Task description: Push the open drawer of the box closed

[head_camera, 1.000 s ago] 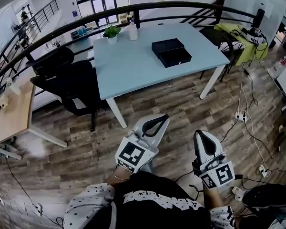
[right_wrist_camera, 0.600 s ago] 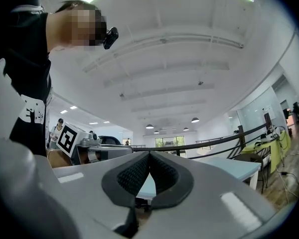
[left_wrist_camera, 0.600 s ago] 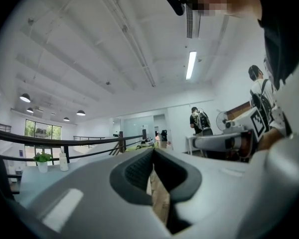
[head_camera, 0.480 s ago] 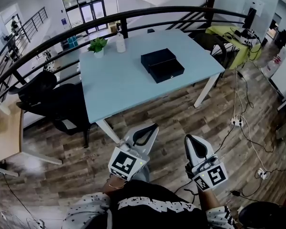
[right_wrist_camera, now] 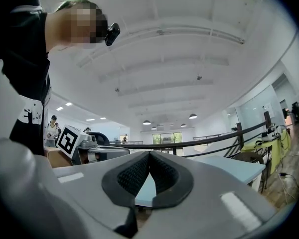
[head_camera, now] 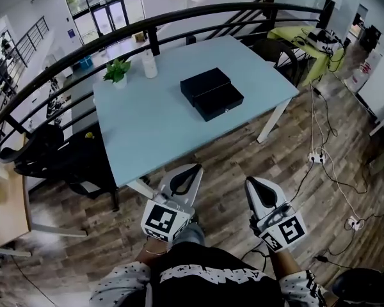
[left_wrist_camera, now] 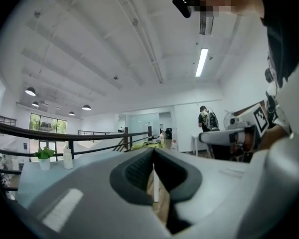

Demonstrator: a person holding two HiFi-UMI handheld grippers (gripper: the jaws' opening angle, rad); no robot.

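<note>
A black box (head_camera: 206,82) sits on the light blue table (head_camera: 147,126), and its drawer (head_camera: 221,101) is pulled out toward me. Both grippers hang low in front of my body over the wooden floor, well short of the table. My left gripper (head_camera: 194,169) is shut with nothing between its pads, as the touching tips in the left gripper view (left_wrist_camera: 153,156) show. My right gripper (head_camera: 251,183) is also shut and empty (right_wrist_camera: 149,156). Neither gripper view shows the box.
A potted plant (head_camera: 117,71) and a white bottle (head_camera: 150,62) stand at the table's far edge. A black office chair (head_camera: 54,155) is left of the table, with a curved black railing (head_camera: 198,11) behind. Cables and power strips (head_camera: 323,155) lie on the floor at right.
The table and box have shifted left and come closer in the head view as I walk toward them. Both grippers stay low and shut.
</note>
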